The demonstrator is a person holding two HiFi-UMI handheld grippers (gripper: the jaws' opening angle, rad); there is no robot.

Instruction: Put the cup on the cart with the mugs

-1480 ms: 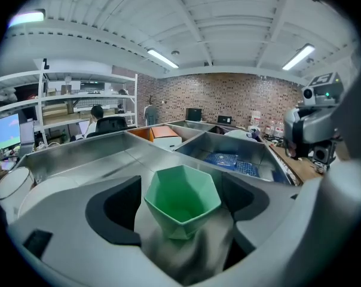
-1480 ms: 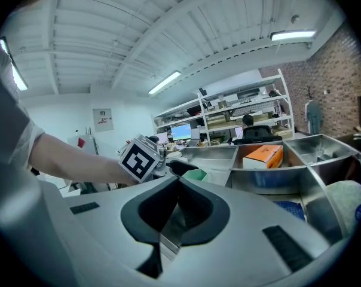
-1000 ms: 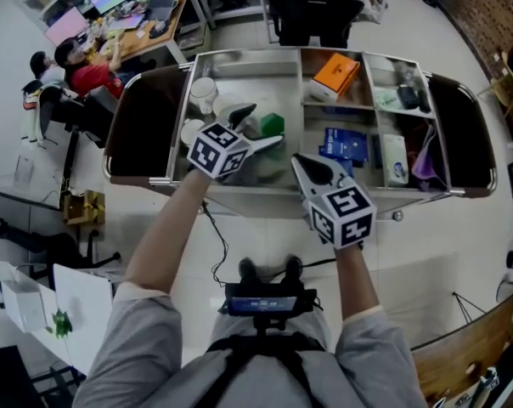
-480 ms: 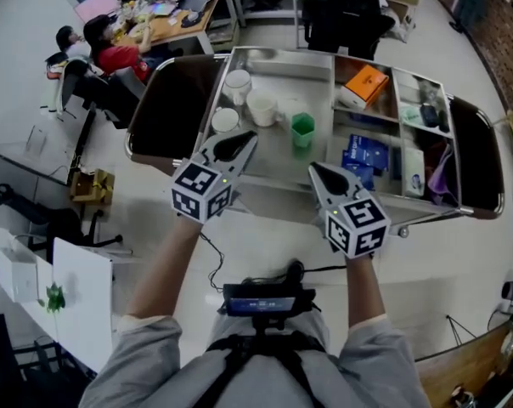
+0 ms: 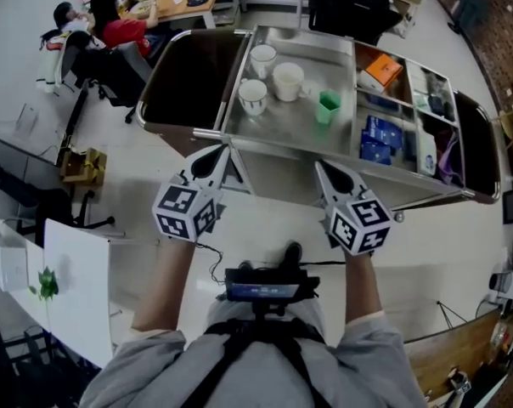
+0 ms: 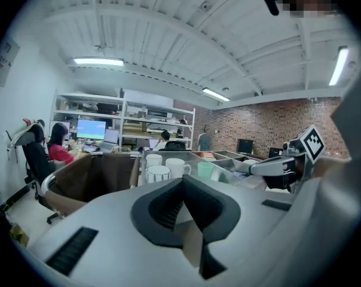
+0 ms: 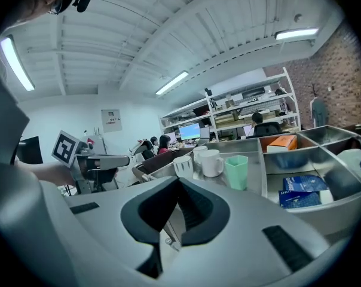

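Observation:
The green cup (image 5: pixel 328 106) stands upright on the steel cart tray (image 5: pixel 282 124), just right of three white mugs (image 5: pixel 288 81). Both grippers hang in front of the cart's near edge, clear of it. My left gripper (image 5: pixel 216 153) is shut and empty; its jaws have just been closing with nothing between them. My right gripper (image 5: pixel 322 168) is also shut and empty. The left gripper view shows its shut jaws (image 6: pixel 181 181) with the mugs (image 6: pixel 158 173) and cup (image 6: pixel 205 170) far ahead. From the right gripper (image 7: pixel 179 183) the cup (image 7: pixel 236 171) is seen beside the mugs (image 7: pixel 211 162).
The cart has dark side bins (image 5: pixel 188 75) and right-hand compartments with an orange box (image 5: pixel 384 70) and blue boxes (image 5: pixel 375 138). People sit at a desk (image 5: pixel 112 24) at the back left. A white board (image 5: pixel 78 296) stands on the floor at my left.
Both grippers have drawn back from over the cart tray toward me. The left gripper's jaws, open beside the green cup before, are now shut and empty. The cup stays on the tray.

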